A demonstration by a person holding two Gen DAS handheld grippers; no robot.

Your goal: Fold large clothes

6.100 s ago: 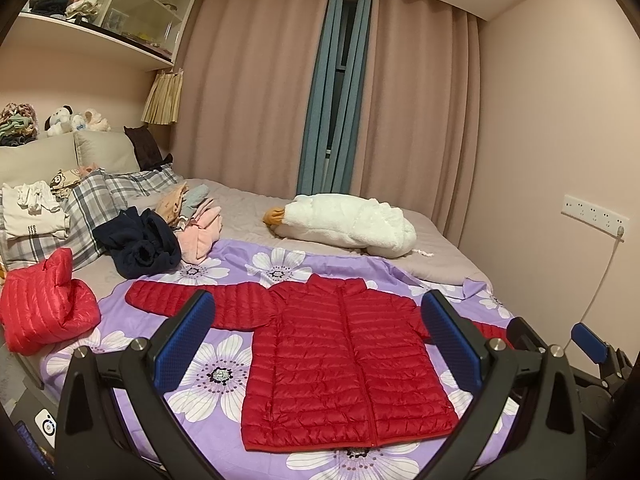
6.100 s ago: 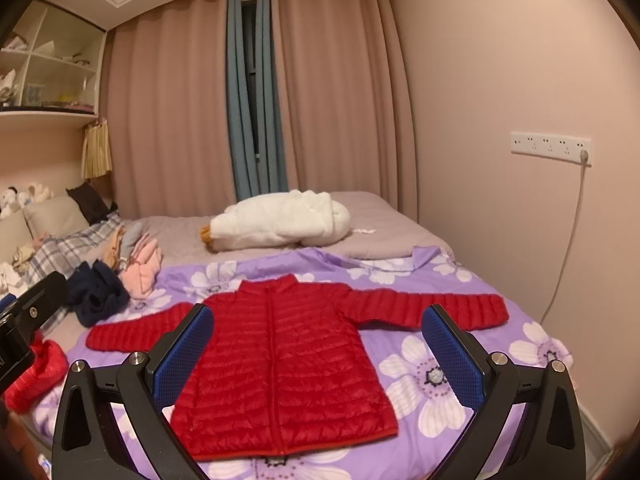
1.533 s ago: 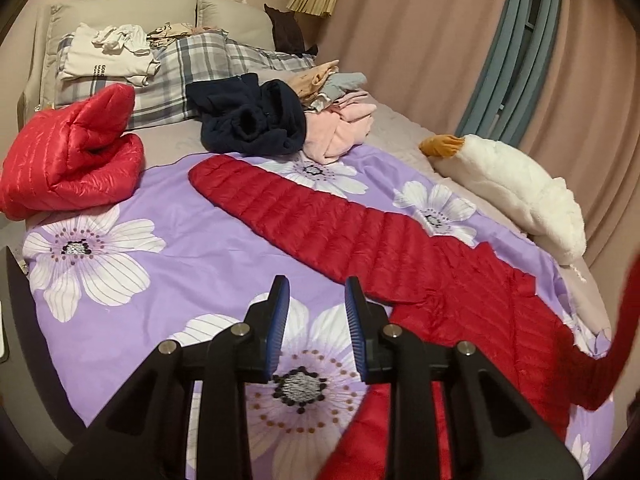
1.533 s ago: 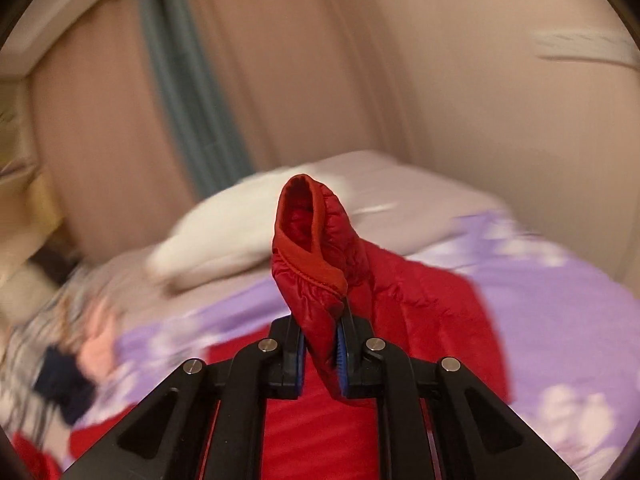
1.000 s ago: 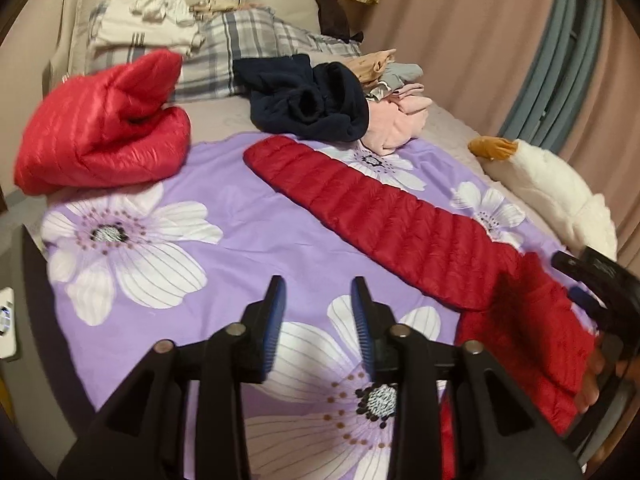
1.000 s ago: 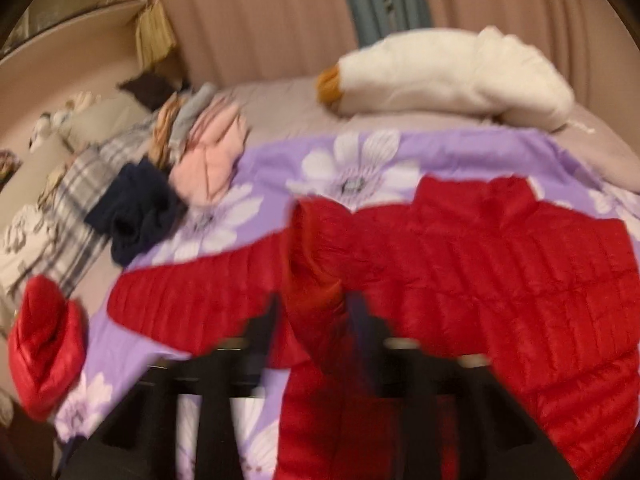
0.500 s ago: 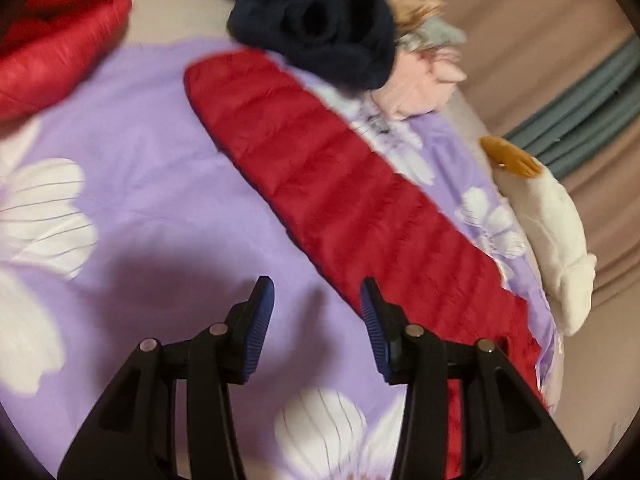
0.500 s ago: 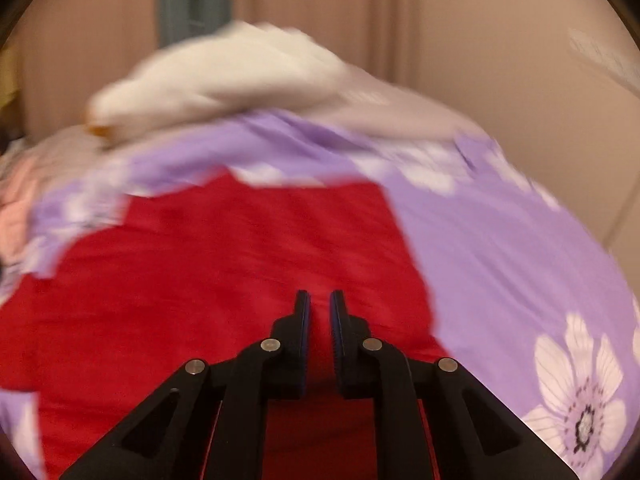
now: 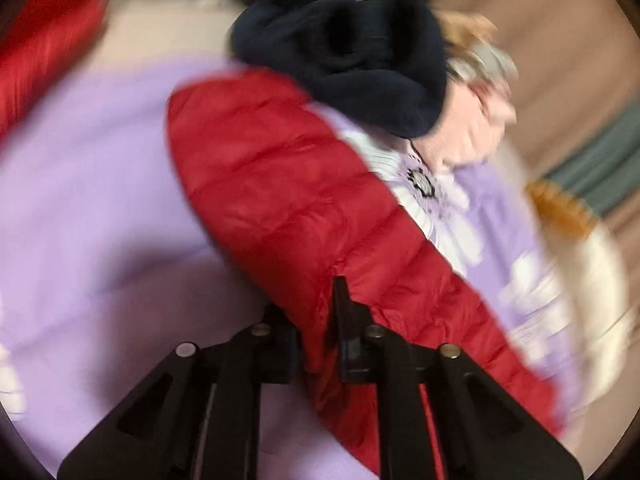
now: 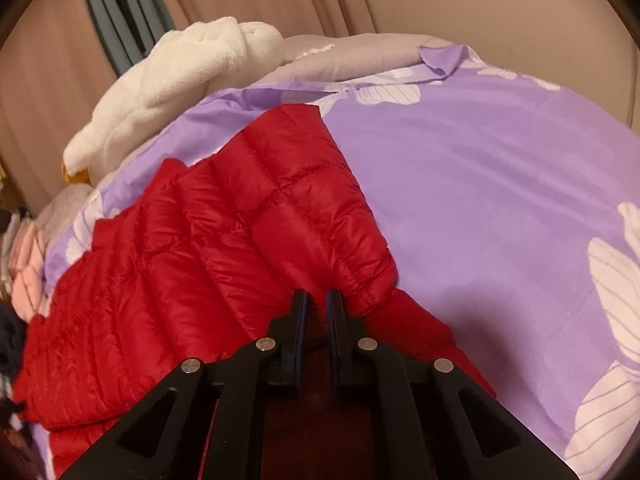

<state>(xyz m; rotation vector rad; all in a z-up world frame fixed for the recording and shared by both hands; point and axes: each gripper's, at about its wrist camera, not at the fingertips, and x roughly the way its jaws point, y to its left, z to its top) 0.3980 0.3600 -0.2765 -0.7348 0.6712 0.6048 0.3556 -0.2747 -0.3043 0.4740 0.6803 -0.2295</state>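
A red puffer jacket [image 10: 168,264] lies on a purple flowered bedsheet [image 10: 480,184]. Its right sleeve [image 10: 304,208] is folded back over the body, cuff just ahead of my right gripper [image 10: 316,300], whose jaws stand nearly closed with a narrow empty gap. In the blurred left wrist view the left sleeve [image 9: 280,192] stretches out flat on the sheet [image 9: 88,200]. My left gripper [image 9: 316,312] is shut on that sleeve's edge, red fabric pinched between its fingers.
A dark navy garment [image 9: 352,60] and pink clothes [image 9: 476,136] lie just beyond the sleeve's cuff. A second red jacket [image 9: 48,32] sits at far left. A white plush goose [image 10: 176,80] lies by the curtains.
My left gripper has dropped onto the left sleeve and closed on its edge; half a second ago it was open above the sheet. My right gripper has let go of the folded right sleeve.
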